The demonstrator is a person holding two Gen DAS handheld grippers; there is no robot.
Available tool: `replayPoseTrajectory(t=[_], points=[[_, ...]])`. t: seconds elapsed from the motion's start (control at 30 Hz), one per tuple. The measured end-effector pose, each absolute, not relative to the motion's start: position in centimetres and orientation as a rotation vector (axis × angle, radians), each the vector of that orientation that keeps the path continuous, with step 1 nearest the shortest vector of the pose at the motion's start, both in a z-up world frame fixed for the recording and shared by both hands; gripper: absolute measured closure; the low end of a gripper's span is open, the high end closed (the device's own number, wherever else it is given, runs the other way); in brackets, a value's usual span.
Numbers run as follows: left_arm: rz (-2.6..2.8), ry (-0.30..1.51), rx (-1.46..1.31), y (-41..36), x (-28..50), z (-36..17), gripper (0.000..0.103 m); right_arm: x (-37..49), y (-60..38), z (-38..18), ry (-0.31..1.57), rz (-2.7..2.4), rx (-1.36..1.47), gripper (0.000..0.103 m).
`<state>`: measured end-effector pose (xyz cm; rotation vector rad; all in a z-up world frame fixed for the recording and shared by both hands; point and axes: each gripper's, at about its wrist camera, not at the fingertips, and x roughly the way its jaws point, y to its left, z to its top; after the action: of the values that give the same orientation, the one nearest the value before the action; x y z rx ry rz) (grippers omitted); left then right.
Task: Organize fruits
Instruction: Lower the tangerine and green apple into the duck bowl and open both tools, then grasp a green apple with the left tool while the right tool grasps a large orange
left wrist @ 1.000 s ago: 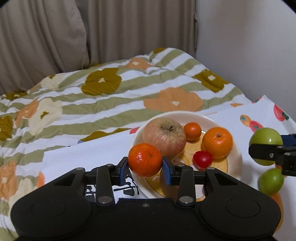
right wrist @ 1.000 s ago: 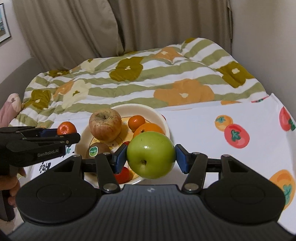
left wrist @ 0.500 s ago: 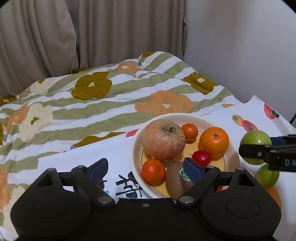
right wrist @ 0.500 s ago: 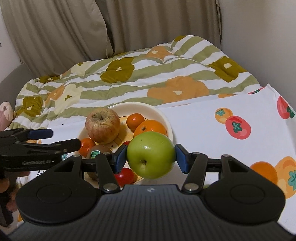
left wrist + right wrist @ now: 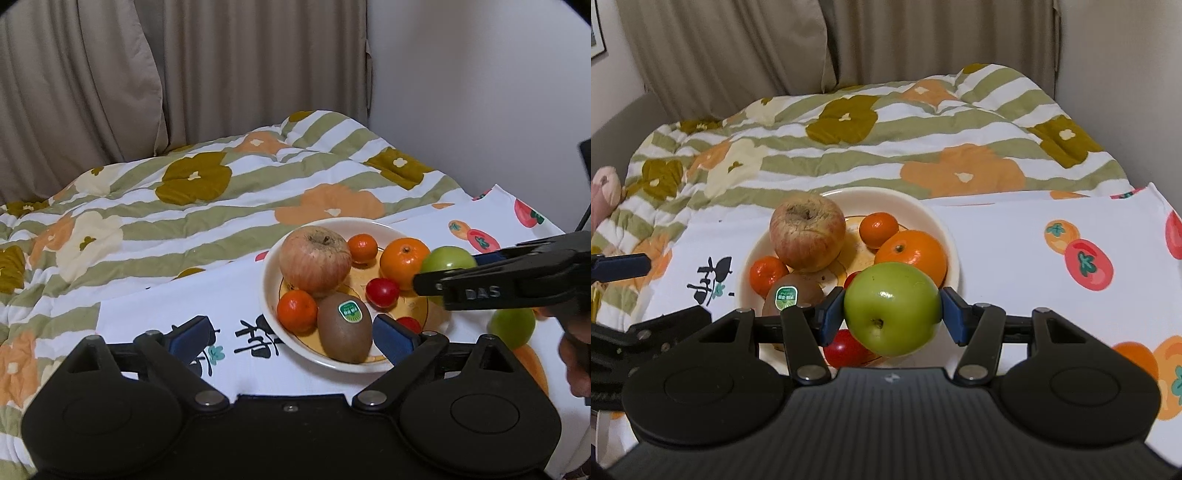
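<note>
A cream plate [image 5: 269, 291] on the printed cloth holds a red-yellow apple [image 5: 314, 260], an orange [image 5: 404, 262], a kiwi [image 5: 345, 326], two mandarins, one of them [image 5: 297, 310] at the near left rim, and cherry tomatoes [image 5: 382, 291]. My left gripper [image 5: 291, 334] hangs just short of the plate, its jaws opening wide with nothing gripped. My right gripper [image 5: 892, 314] is shut on a green apple [image 5: 892, 308] above the plate's [image 5: 945, 229] near right part. In the left wrist view this green apple [image 5: 447, 258] hangs beside the orange.
A second green apple [image 5: 511, 326] lies on the white fruit-print cloth [image 5: 1034, 266] right of the plate. Beyond the cloth a striped floral quilt [image 5: 221, 206] covers the bed. Curtains and a wall close off the back. A person's hand [image 5: 576, 354] shows at the right edge.
My left gripper let go of the mandarin, which now lies on the plate by the kiwi, then spread wide and drew back. My right gripper carried the green apple closer over the plate.
</note>
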<state>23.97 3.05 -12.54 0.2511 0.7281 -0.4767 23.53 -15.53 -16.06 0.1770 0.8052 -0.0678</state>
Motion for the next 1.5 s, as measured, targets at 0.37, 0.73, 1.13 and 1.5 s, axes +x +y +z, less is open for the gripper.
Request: replayPoseTrajectory(t=[0.37,0.73,1.13,1.5], points=[[-0.465,0.742,0.237,3.2,23.1,-13.3,0.005,23.4,-15.0,-16.1,0.768,-0.041,0.143,0.004],[-0.429,0.735,0.235,3.0,22.3,-12.6,0.005,22.3,-15.3,-14.9,0.745,-0.033,0.121,0.0],[-0.388,0.701,0.238,1.3,19.9,-9.7,0.005,19.6,-17.1,-11.2,0.725,-0.007,0.11,0.0],[-0.329,0.69,0.206,-1.9,16.0,-7.6,0.004,14.7,-21.6,-8.6,0.708,-0.007,0.117,0.0]])
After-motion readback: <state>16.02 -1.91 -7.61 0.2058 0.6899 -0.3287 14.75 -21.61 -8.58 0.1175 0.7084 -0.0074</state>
